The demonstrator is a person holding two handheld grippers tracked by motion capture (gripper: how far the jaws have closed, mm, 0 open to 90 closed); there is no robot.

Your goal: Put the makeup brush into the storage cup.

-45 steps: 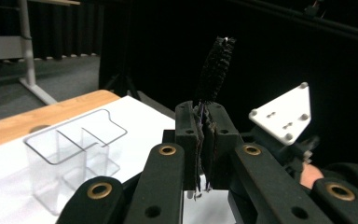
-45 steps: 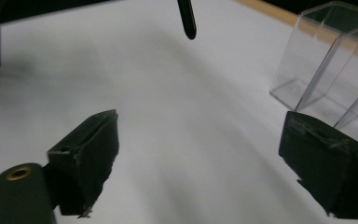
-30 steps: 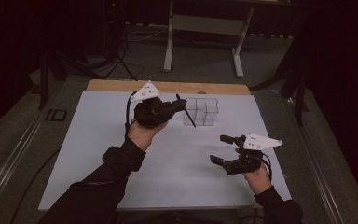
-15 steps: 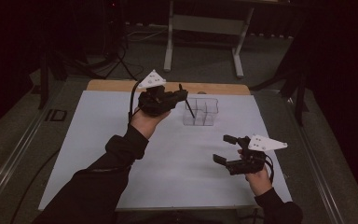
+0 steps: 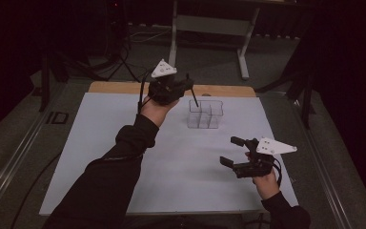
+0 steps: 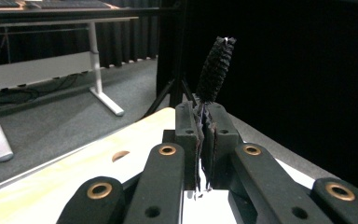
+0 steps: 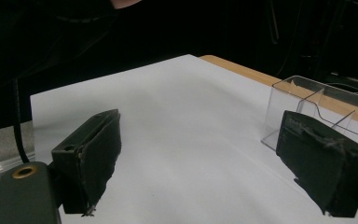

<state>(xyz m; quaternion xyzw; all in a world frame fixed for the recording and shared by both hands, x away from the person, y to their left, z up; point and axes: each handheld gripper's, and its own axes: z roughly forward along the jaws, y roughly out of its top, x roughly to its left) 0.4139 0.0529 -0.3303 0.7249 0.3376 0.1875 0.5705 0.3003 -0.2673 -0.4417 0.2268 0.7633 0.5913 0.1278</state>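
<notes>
Between the closed jaws stands a bristly black brush (image 6: 216, 70). The organizer (image 7: 317, 100) beyond the open jaws is clear glossy plastic; the surface (image 7: 186, 121) is matt white.

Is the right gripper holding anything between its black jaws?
No, the right gripper stands open, with only the bare white table between its jaws.

Left gripper (image 6: 204, 140) clamps what looks like a black bristle brush (image 6: 216, 70).

In the left gripper view the brush's (image 6: 216, 70) handle is hidden between the shut jaws, and the white sheet (image 6: 193, 210) shows as a sliver under them. In the right gripper view the clear divided box (image 7: 307, 100) is cut off by the right edge, its near corner hidden behind a jaw.
</notes>
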